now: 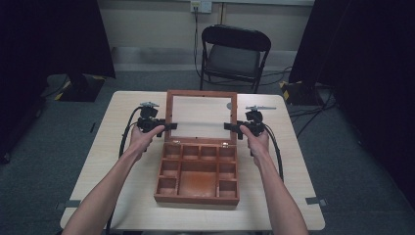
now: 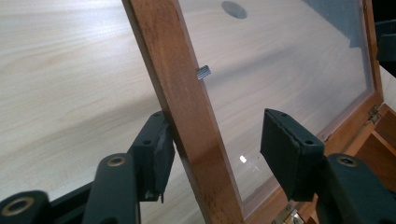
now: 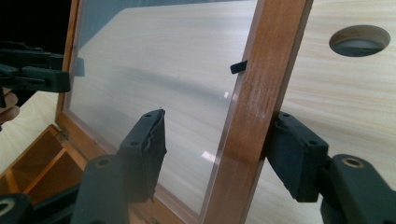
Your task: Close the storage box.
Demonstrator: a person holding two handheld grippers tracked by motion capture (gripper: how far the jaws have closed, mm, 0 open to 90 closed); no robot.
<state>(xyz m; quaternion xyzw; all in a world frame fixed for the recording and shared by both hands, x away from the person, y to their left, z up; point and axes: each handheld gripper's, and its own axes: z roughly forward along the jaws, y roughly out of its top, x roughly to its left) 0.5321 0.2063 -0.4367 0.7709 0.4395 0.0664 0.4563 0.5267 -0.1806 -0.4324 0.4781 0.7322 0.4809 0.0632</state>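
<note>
A wooden box (image 1: pixel 197 176) is sitting on the pale bench (image 1: pixel 112 161), nearest the person, its base divided into small compartments around 1 larger middle one. Its lid (image 1: pixel 201 116), a wooden frame around a clear pane, is standing open behind the base, hinged along the far edge.

The person's 2 forearms are reaching in from the near edge, 1 on each side of the box. The left hand (image 1: pixel 142 138) is holding the left tongs (image 1: pixel 169 127) at the lid's left frame rail. In the left gripper view, those tongs (image 2: pixel 215 149) are sitting open astride the rail (image 2: pixel 187 112): the outer jaw is touching the wood, the inner jaw is standing apart over the pane. The right hand (image 1: pixel 256 141) is holding the right tongs (image 1: pixel 228 127) at the right rail. In the right gripper view, these tongs (image 3: pixel 217 144) are likewise open around the rail (image 3: pixel 254 112), the outer jaw against the wood, the inner jaw clear of it.

Beyond the bench, a black folding chair (image 1: pixel 234 54) is standing on the grey floor.
</note>
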